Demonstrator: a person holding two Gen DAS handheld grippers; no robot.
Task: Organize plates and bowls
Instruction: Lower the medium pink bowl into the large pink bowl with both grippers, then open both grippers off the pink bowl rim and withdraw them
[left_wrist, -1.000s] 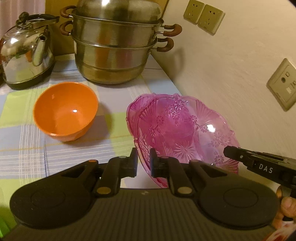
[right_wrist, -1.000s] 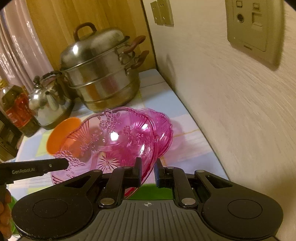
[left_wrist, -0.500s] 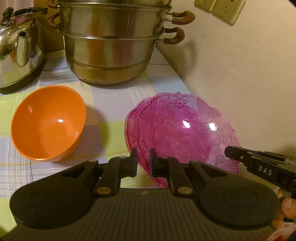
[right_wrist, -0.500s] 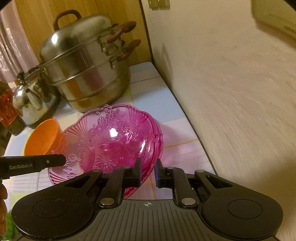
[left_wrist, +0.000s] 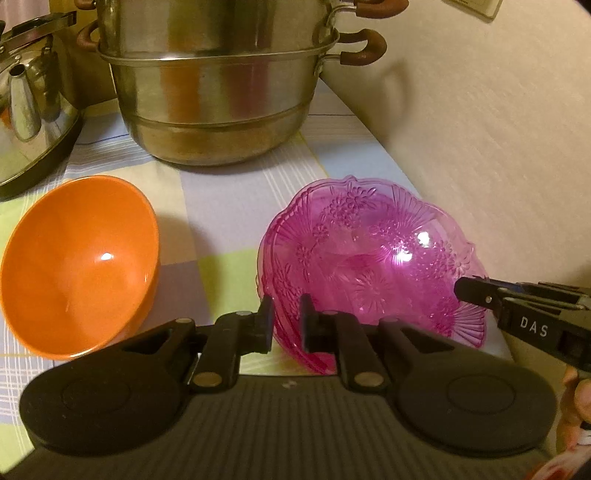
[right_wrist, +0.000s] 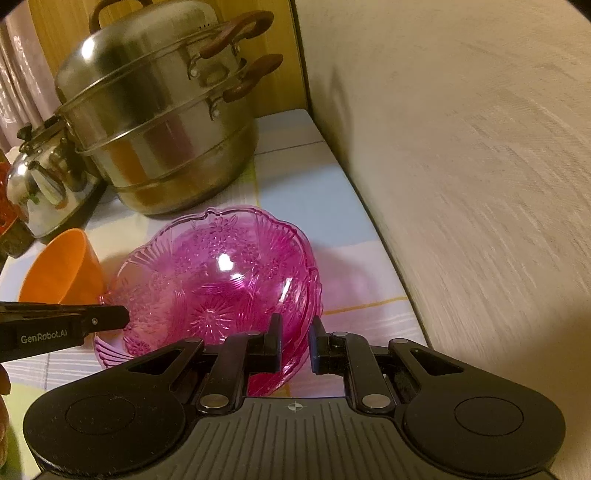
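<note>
A clear pink patterned glass bowl (left_wrist: 369, 266) sits nested in a second pink bowl on the checked tablecloth by the wall. It also shows in the right wrist view (right_wrist: 221, 280). My left gripper (left_wrist: 286, 319) is shut on the pink bowl's near-left rim. My right gripper (right_wrist: 295, 343) is shut on the opposite rim, and it shows at the right in the left wrist view (left_wrist: 476, 290). An orange bowl (left_wrist: 77, 266) stands apart to the left, also in the right wrist view (right_wrist: 61, 273).
A big steel steamer pot (left_wrist: 218, 81) stands behind the bowls, also in the right wrist view (right_wrist: 159, 110). A steel kettle (left_wrist: 29, 99) is at the back left. The beige wall (right_wrist: 461, 184) runs close along the right side.
Both grippers have lowered the pink bowl down into the second pink bowl and moved forward toward the pot. The two bowls now overlap closely. The orange bowl has not moved.
</note>
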